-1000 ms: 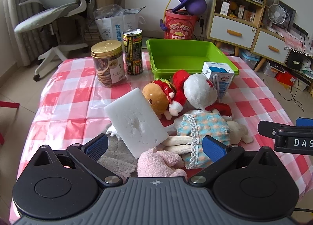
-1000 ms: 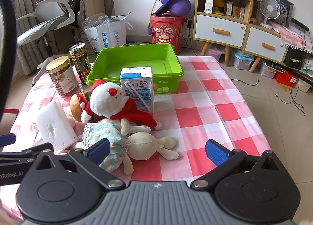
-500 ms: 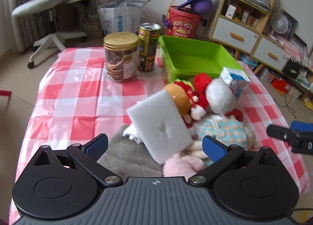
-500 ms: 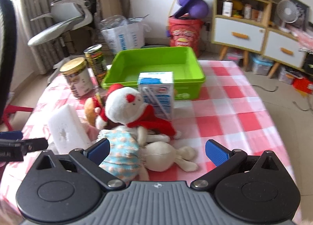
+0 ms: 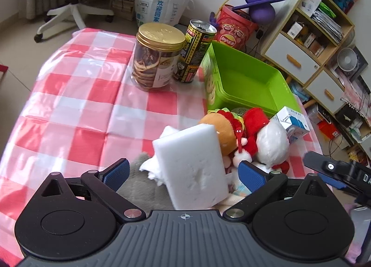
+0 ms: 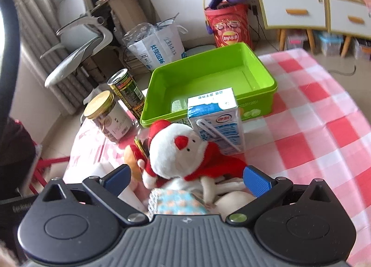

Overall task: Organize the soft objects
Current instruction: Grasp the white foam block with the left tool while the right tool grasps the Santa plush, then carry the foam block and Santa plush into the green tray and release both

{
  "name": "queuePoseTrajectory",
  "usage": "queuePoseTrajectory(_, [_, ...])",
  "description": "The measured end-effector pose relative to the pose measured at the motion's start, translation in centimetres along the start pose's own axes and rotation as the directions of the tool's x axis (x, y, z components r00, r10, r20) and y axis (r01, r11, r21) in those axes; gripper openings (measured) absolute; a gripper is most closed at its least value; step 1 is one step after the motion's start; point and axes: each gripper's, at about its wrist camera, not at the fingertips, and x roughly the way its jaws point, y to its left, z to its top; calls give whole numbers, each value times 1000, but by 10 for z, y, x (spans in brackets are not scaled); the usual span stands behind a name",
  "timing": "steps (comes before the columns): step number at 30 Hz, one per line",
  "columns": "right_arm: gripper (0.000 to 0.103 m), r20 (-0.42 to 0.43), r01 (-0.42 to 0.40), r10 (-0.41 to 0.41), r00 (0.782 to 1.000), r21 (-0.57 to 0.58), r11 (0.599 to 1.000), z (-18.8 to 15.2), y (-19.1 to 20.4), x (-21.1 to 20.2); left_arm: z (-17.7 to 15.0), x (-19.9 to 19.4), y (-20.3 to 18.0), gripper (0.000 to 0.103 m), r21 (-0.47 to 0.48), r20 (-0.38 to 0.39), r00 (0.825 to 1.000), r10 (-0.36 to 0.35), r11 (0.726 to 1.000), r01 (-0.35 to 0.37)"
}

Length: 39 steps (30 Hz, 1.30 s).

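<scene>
The left half of the table lies bare under its checked cloth, and the green bin at the far side holds nothing. Both pairs of jaws stand wide. The left gripper frames the white sponge, tilted among the soft toys piled at the table's near edge; compared with 1 s ago it has closed in and swung left. The right gripper has dropped over the white plush in front of the milk carton. The doll beneath is half hidden, and whether either gripper touches anything is unclear.
</scene>
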Motion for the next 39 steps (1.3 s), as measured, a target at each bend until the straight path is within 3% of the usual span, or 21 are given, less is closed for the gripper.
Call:
queuePoseTrajectory(9, [73, -1, -42, 43, 999, 161, 986, 6, 0, 26, 3, 13, -15, 85, -53, 34, 997, 63, 997, -61])
queuePoseTrajectory(22, [64, 0, -3, 3, 1000, 247, 969, 4, 4, 48, 2, 31, -32, 68, -130, 72, 980, 187, 976, -176])
queuePoseTrajectory(24, [58, -2, -2, 2, 1000, 248, 969, 4, 3, 49, 1, 31, -32, 64, -135, 74, 978, 193, 974, -182])
queuePoseTrajectory(28, [39, -2, -6, 6, 1000, 246, 969, 5, 0, 49, 1, 29, -29, 46, -145, 80, 979, 189, 974, -176])
queuePoseTrajectory(34, [29, 18, -28, 24, 1000, 241, 970, 6, -2, 41, 3, 25, -24, 34, -159, 97, 981, 167, 976, -151])
queuePoseTrajectory(36, [29, 16, -28, 25, 1000, 233, 972, 6, -3, 40, 5, 25, -23, 34, -155, 89, 983, 161, 977, -146])
queuePoseTrajectory(39, [29, 10, -29, 27, 1000, 234, 972, 6, -4, 39, 7, 25, -24, 57, -153, 84, 986, 146, 979, -132])
